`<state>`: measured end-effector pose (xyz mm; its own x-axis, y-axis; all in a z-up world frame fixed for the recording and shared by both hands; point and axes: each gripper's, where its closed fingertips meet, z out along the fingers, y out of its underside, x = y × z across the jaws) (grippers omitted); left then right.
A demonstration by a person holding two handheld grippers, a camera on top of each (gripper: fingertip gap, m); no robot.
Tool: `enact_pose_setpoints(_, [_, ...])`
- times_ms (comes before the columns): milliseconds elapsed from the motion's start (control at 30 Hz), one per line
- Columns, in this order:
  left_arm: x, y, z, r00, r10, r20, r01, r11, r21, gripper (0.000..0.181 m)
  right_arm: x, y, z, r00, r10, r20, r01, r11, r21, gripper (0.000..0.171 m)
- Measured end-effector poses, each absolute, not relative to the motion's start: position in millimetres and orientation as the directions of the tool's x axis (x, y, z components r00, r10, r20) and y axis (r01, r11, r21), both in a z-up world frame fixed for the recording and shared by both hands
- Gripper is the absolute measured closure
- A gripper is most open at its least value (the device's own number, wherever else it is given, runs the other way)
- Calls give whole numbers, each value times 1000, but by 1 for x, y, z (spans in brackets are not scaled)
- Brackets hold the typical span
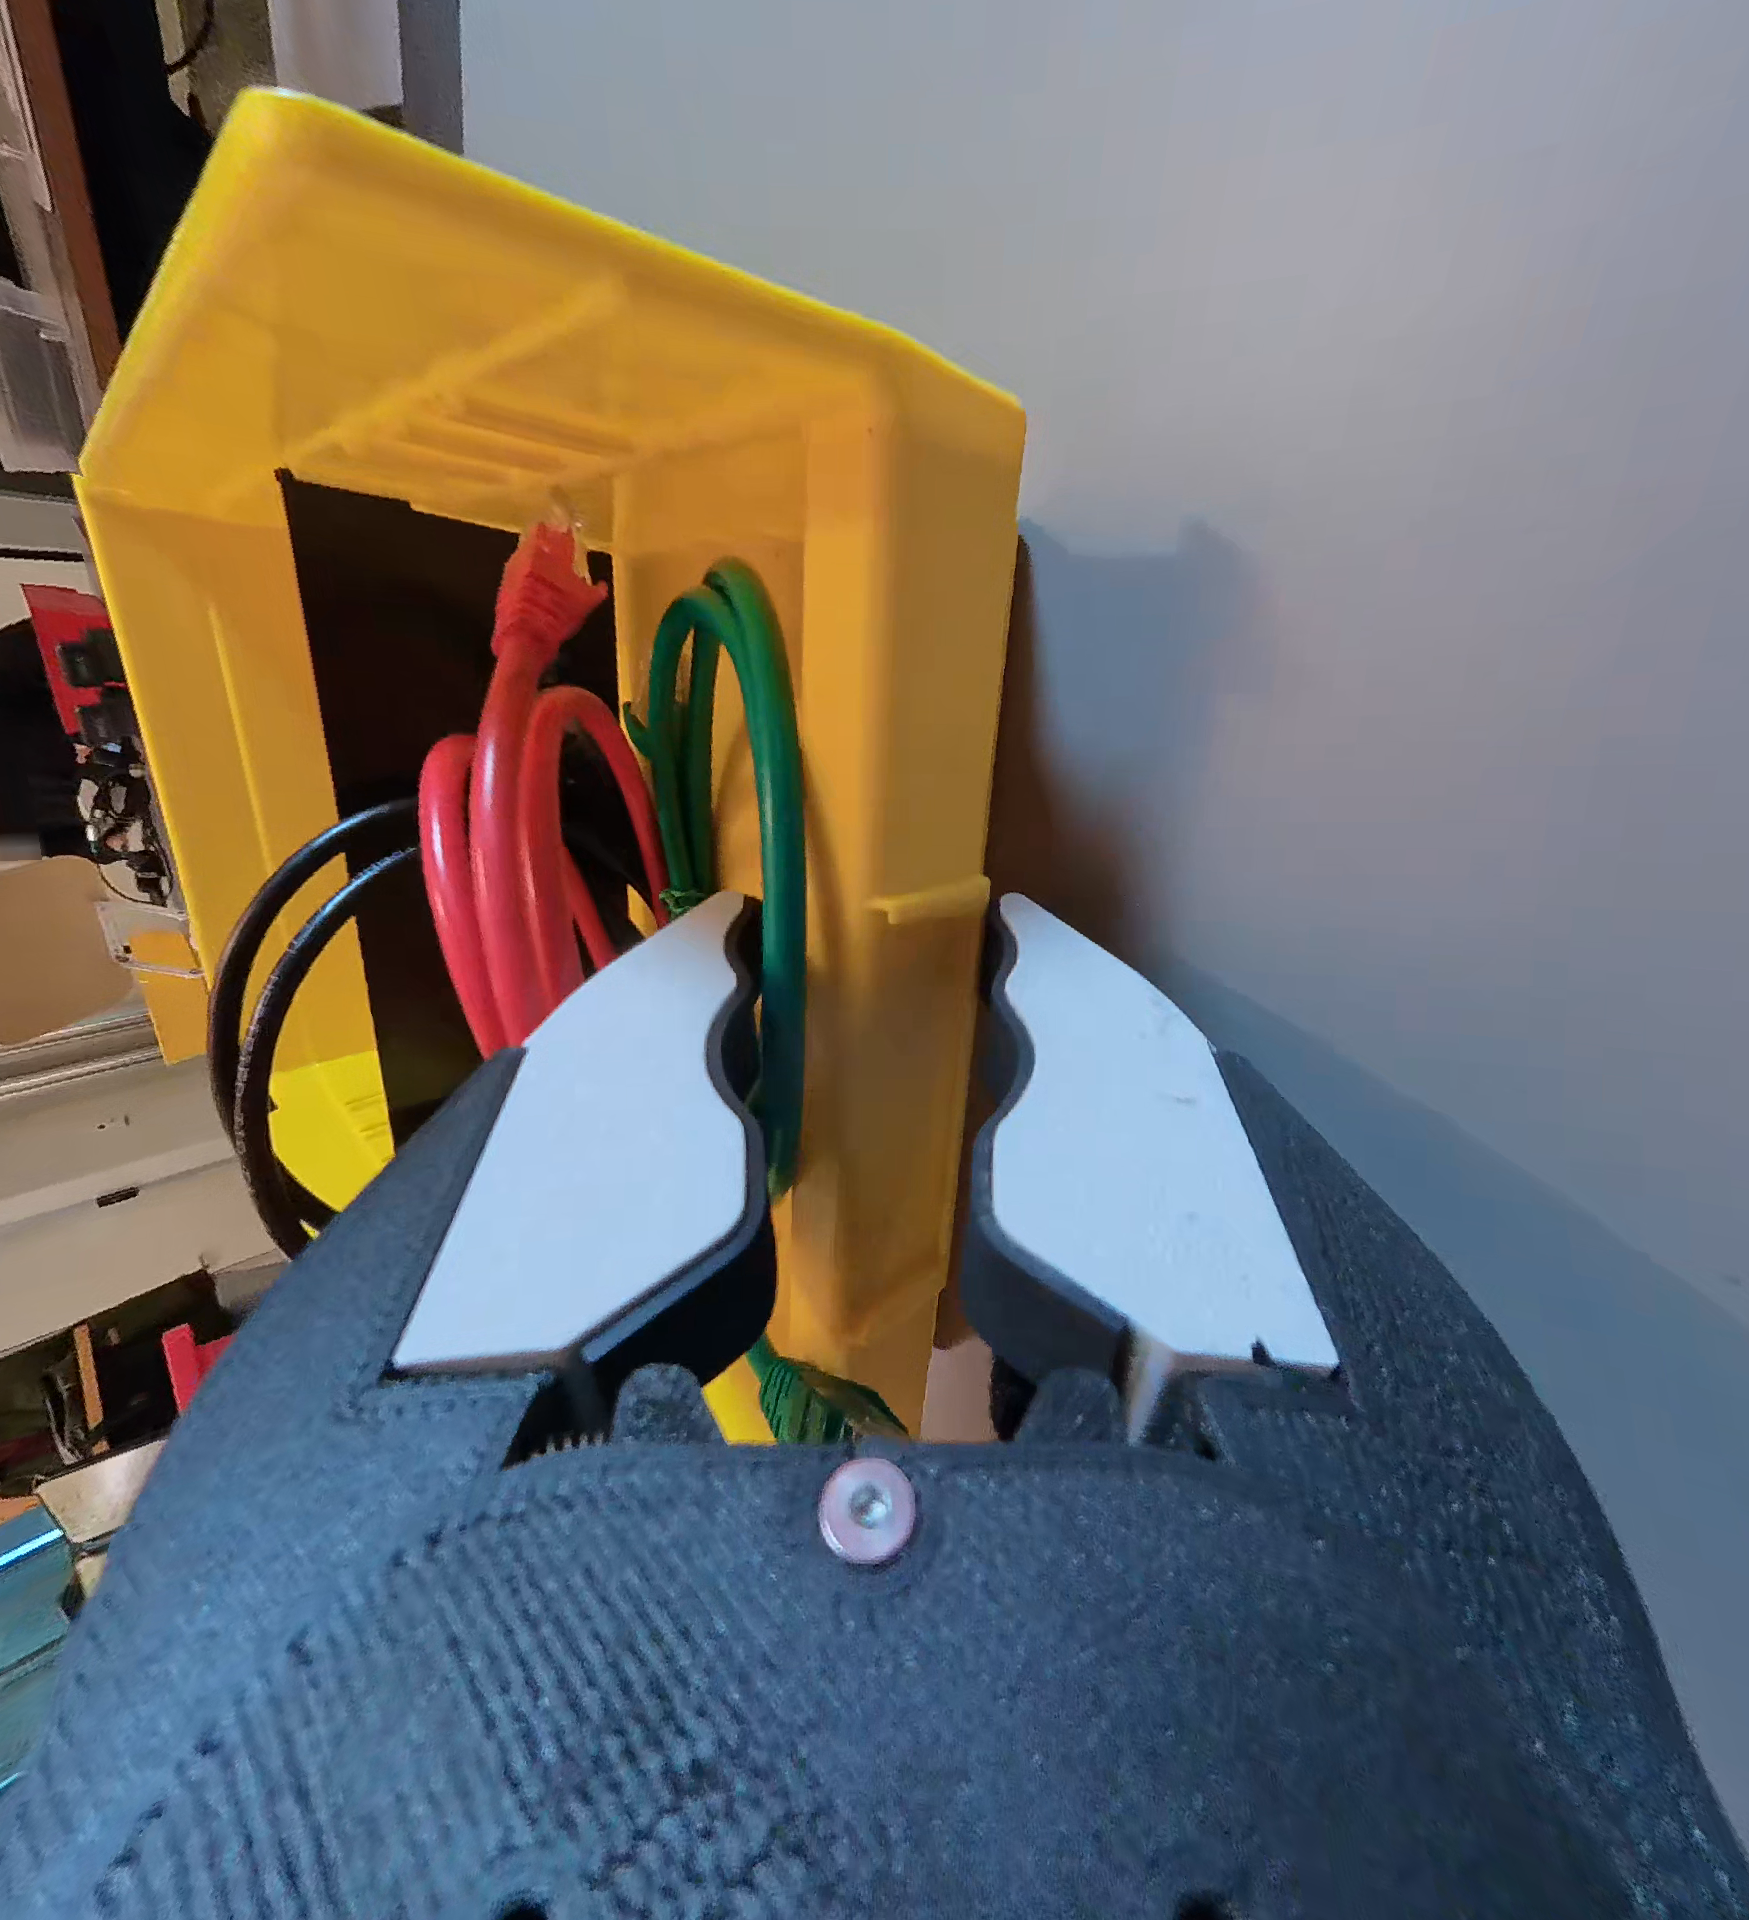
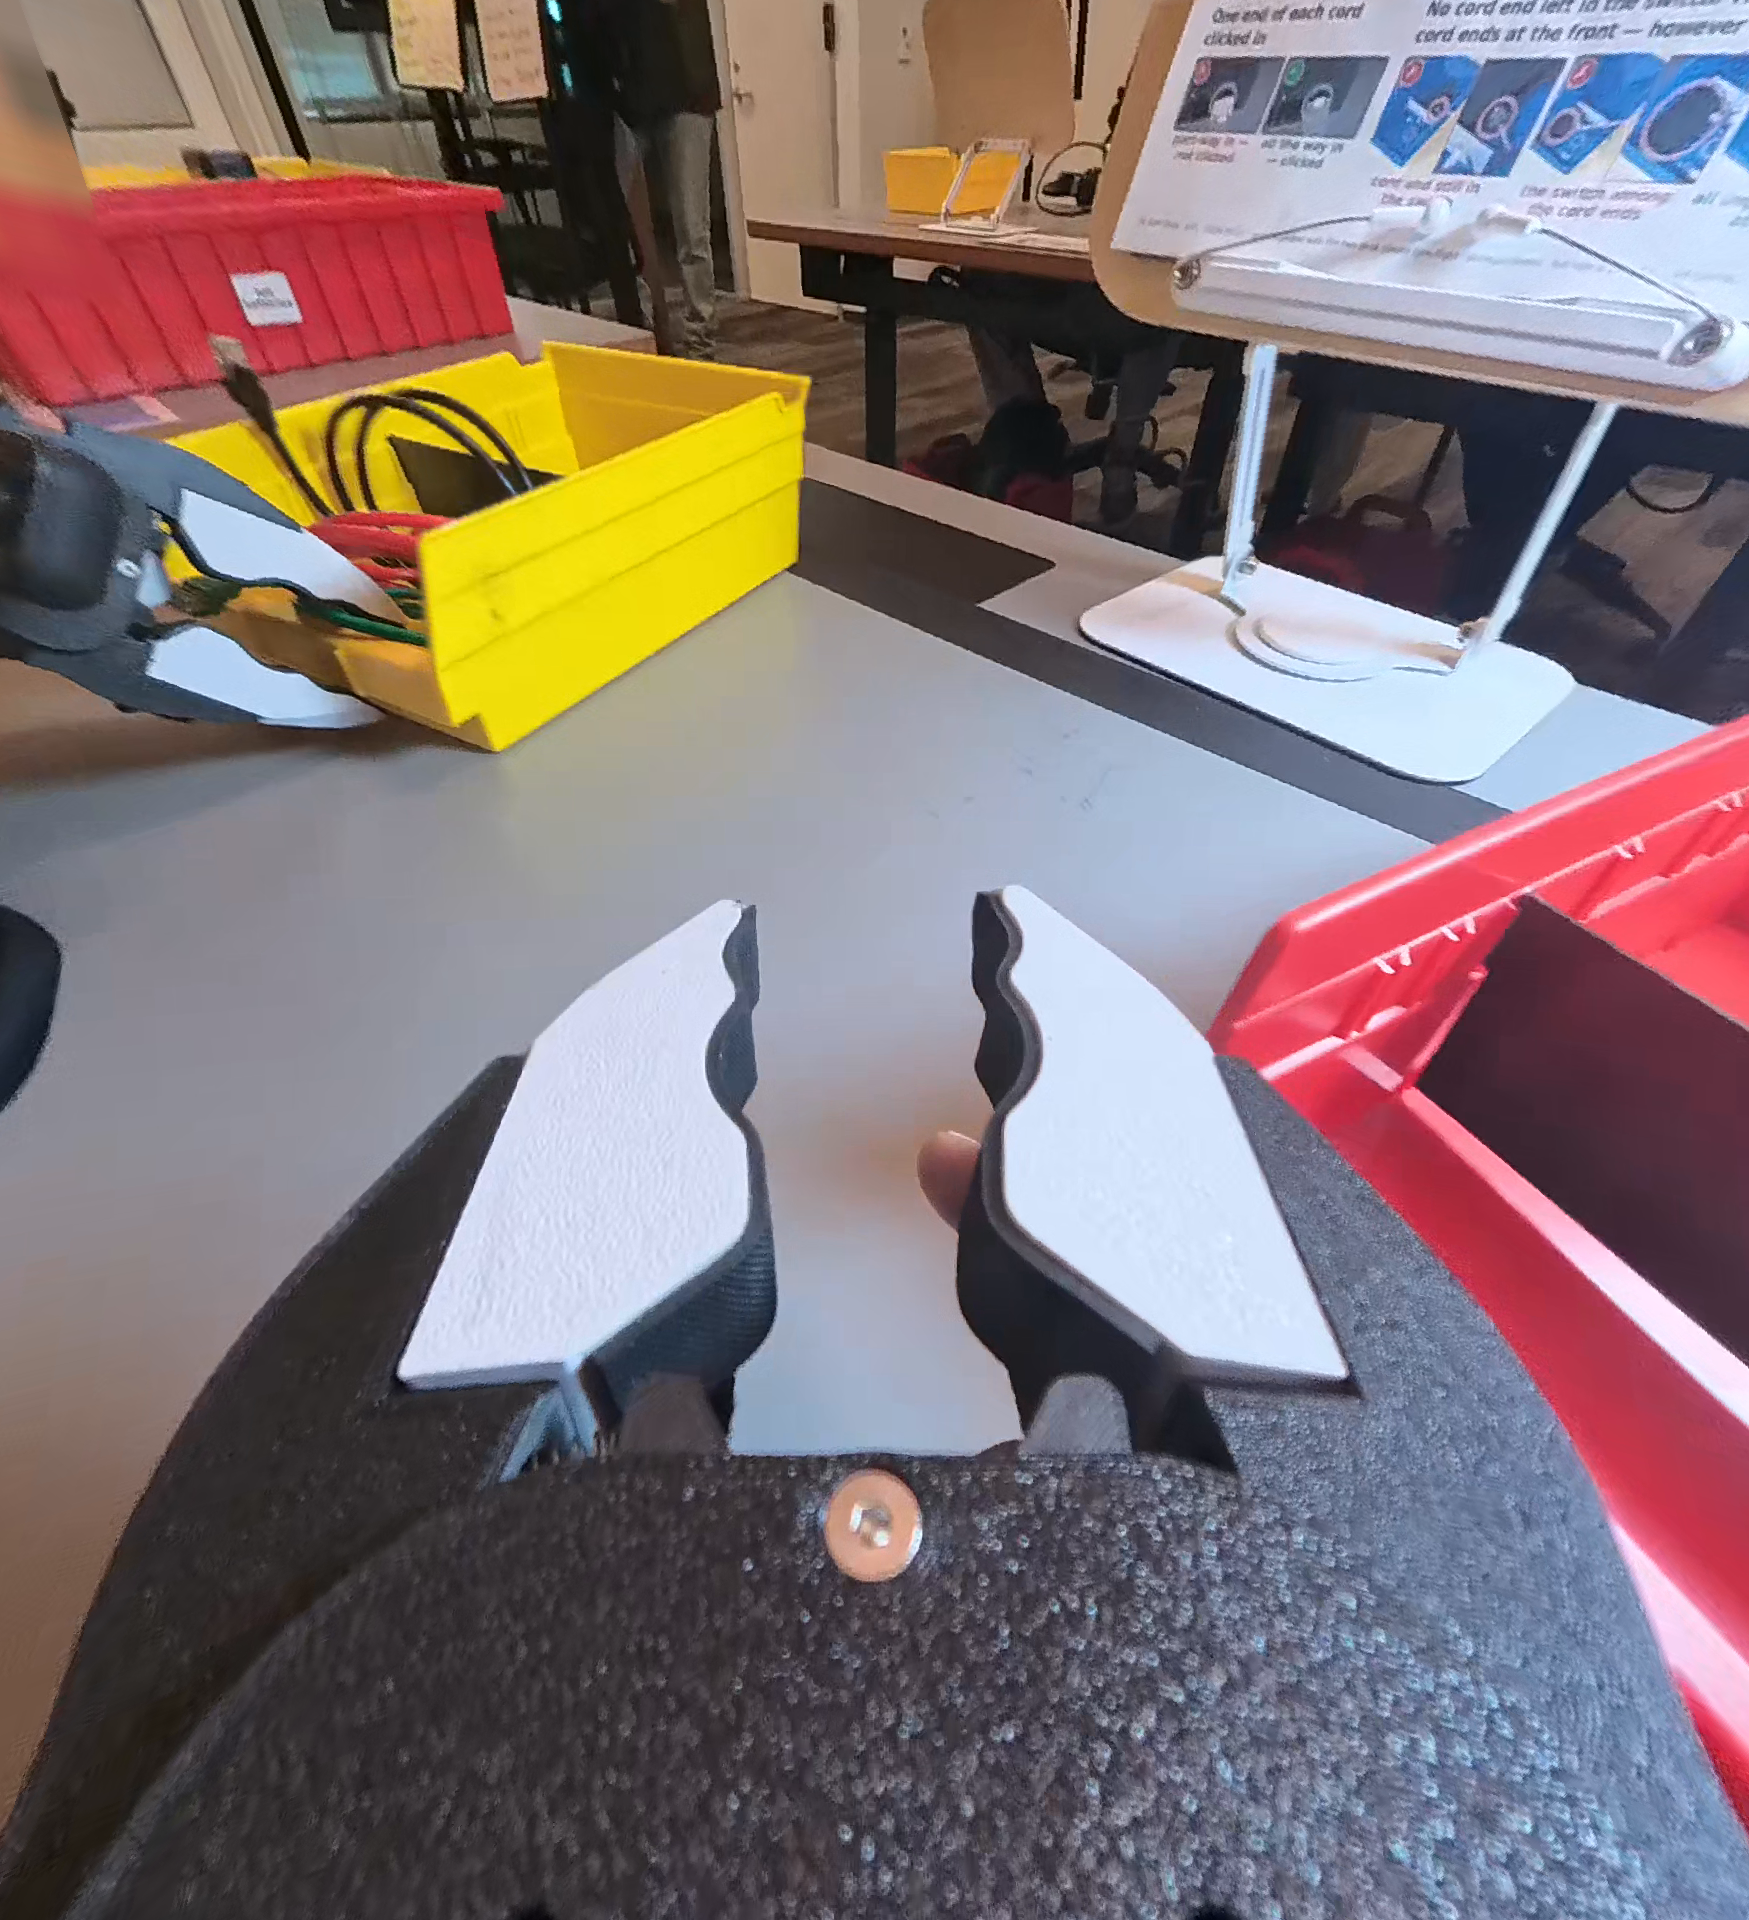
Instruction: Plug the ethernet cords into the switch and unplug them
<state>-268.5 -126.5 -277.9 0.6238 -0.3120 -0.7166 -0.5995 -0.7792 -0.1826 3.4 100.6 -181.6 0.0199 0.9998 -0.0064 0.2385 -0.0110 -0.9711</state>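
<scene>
A: How far along is this looking?

B: Barely begun, I'd judge. The red ethernet cord (image 1: 527, 831), the green ethernet cord (image 1: 776, 790) and a black cable (image 1: 257, 987) are all lying coiled inside the yellow plastic bin (image 1: 496, 343), and the red cord's plug is hanging free, so nothing seems to be plugged in.

A: And the tongs?

B: The left gripper (image 1: 870, 935) is straddling the bin's side wall with its jaws apart, one finger inside touching the green loop, the other outside. I can't tell whether it is pressing on the wall. The right gripper (image 2: 859, 925) is hovering open and empty over the grey tabletop (image 2: 641, 810), beside a red plastic crate (image 2: 1535, 1039).

A: Where is the switch?

B: I'm not finding it. A dark flat panel (image 2: 444, 473) is sitting in the bin, but it is too obscured to name. The cords' lower ends are hiding behind the gripper.
</scene>
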Motion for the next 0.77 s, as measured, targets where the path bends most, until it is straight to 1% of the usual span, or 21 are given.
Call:
enact_pose_setpoints(33, [-267,-126,-277,635,-303,-710,-592,-782,-196,140,2,97,-179,13,1000,-20,232,-22,-973,132])
enact_pose_setpoints(67, [-261,-123,-271,653,-280,-704,-592,-768,-244,139,3,92,-176,7,1000,-26,222,-27,-975,132])
enact_pose_setpoints(167, [-225,-115,-235,779,-183,-600,-551,-658,-514,135,6,78,-170,-11,1000,-8,218,-5,-976,133])
enact_pose_setpoints(233, [-202,-113,-199,889,-121,-441,-434,-525,-732,129,7,70,-169,-24,1000,4,210,9,-978,134])
enact_pose_setpoints(267, [-197,-112,-176,929,-90,-360,-360,-445,-820,129,6,68,-170,-27,1000,13,208,18,-978,135])
enact_pose_setpoints(300, [-200,-113,-152,955,-55,-290,-290,-369,-883,127,4,67,-172,-28,999,20,208,26,-978,135])
enact_pose_setpoints(367, [-221,-116,-111,984,36,-177,-162,-255,-953,128,0,64,-177,-40,999,17,214,25,-977,136])
enact_pose_setpoints(400, [-239,-116,-97,987,84,-139,-116,-230,-966,128,-1,61,-180,-49,999,12,219,22,-976,136])
enact_pose_setpoints(467, [-278,-113,-83,982,171,-80,-36,-247,-968,125,-2,57,-183,-57,998,23,225,36,-974,137])
enact_pose_setpoints(567, [-342,-100,-83,951,297,-82,29,-351,-936,120,-1,56,-182,-55,996,69,219,79,-972,139])
enact_pose_setpoints(667, [-391,-84,-101,922,383,-53,139,-456,-879,113,2,57,-182,-54,995,87,202,97,-975,145])
enact_pose_setpoints(767, [-423,-69,-136,904,425,-43,235,-579,-781,109,4,59,-187,-59,996,73,204,83,-975,147])
